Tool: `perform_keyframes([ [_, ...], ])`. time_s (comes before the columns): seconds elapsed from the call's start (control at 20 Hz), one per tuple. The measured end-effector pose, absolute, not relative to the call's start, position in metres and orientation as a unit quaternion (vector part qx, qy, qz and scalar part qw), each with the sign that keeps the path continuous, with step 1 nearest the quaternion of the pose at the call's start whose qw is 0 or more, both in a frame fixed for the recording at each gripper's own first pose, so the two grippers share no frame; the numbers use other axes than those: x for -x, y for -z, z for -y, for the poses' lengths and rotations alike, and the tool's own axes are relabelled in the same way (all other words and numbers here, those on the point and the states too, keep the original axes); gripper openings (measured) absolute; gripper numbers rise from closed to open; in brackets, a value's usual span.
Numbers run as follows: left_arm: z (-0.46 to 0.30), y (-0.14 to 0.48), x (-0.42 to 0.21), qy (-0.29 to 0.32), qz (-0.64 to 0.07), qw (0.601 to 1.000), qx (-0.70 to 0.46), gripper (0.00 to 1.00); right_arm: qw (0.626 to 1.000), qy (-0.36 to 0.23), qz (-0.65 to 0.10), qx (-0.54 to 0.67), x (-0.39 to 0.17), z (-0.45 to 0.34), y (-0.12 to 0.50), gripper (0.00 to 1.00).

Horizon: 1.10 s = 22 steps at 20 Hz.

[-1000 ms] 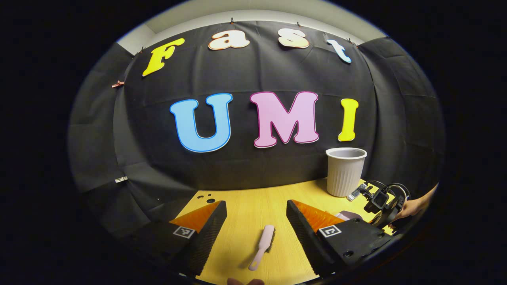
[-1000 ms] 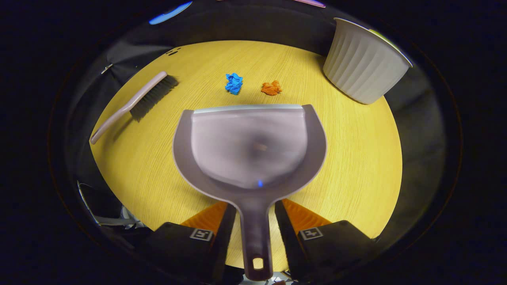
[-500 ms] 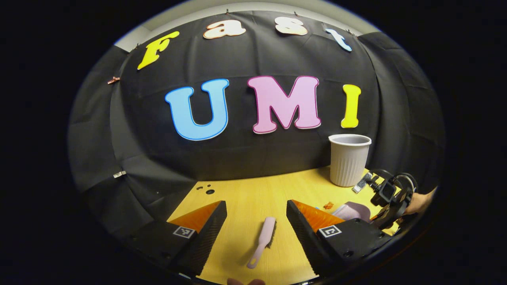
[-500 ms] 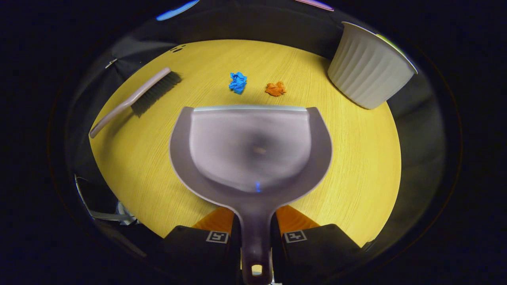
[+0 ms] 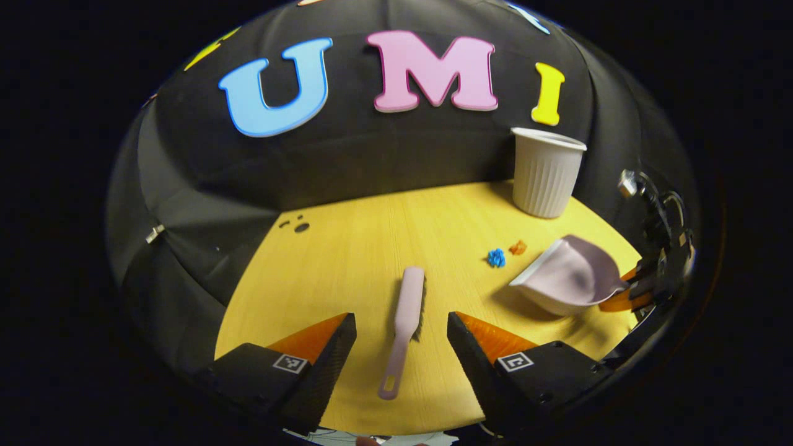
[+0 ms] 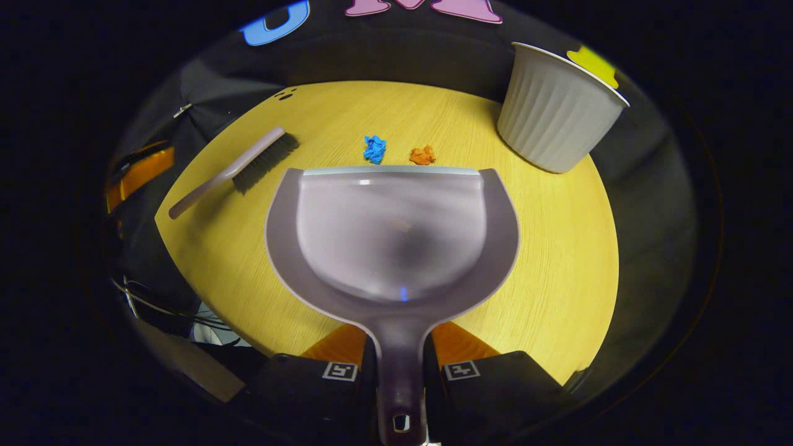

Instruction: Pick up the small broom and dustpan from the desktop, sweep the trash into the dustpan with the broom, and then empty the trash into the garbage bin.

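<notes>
The pink broom (image 5: 407, 313) lies flat on the yellow desktop (image 5: 347, 248), handle toward me. My left gripper (image 5: 401, 337) hovers open over it, one finger on each side of the handle, not touching. The pale lilac dustpan (image 6: 390, 235) is held by its handle in my right gripper (image 6: 399, 347), which is shut on it. The dustpan (image 5: 567, 279) tilts with its lip down near the table, right gripper (image 5: 629, 291) behind it. Just beyond the lip lie a blue paper scrap (image 6: 374, 149) and an orange scrap (image 6: 422, 155). The broom (image 6: 238, 170) sits left of the pan.
A ribbed grey bin (image 6: 554, 121) stands upright at the table's back right corner, also seen as the bin (image 5: 546, 173) past the scraps (image 5: 495, 257). Black cloth walls close the back and sides. Cables hang below the table's left edge (image 6: 155, 303).
My left gripper has tipped down and moved in over the broom. My right gripper has shut on the dustpan handle and brought the lip closer to the two scraps.
</notes>
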<state>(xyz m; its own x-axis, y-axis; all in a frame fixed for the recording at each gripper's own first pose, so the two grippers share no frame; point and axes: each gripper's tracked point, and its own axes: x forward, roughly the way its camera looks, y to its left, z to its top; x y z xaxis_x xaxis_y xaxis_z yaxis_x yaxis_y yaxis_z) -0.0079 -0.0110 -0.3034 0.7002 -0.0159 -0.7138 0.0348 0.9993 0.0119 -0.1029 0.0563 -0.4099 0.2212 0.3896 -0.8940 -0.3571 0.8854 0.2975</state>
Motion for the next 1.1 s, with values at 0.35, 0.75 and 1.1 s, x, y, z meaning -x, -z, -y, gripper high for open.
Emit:
perform_keyframes([
  [0.35, 0.007, 0.39, 0.003, 0.039, -0.5, 0.865, -0.004, 0.92, 0.787, -0.232, -0.571, -0.014, 0.103, -0.041, 0.401, 0.41],
  [0.75, 0.012, 0.44, -0.018, 0.062, -0.545, 0.836, -0.019, 0.74, 0.783, -0.239, -0.574, -0.011, 0.107, -0.043, 0.401, 0.31],
  [1.1, 0.013, 0.446, -0.032, 0.062, -0.542, 0.838, -0.021, 0.27, 0.76, -0.266, -0.593, 0.021, 0.118, -0.038, 0.402, 0.35],
])
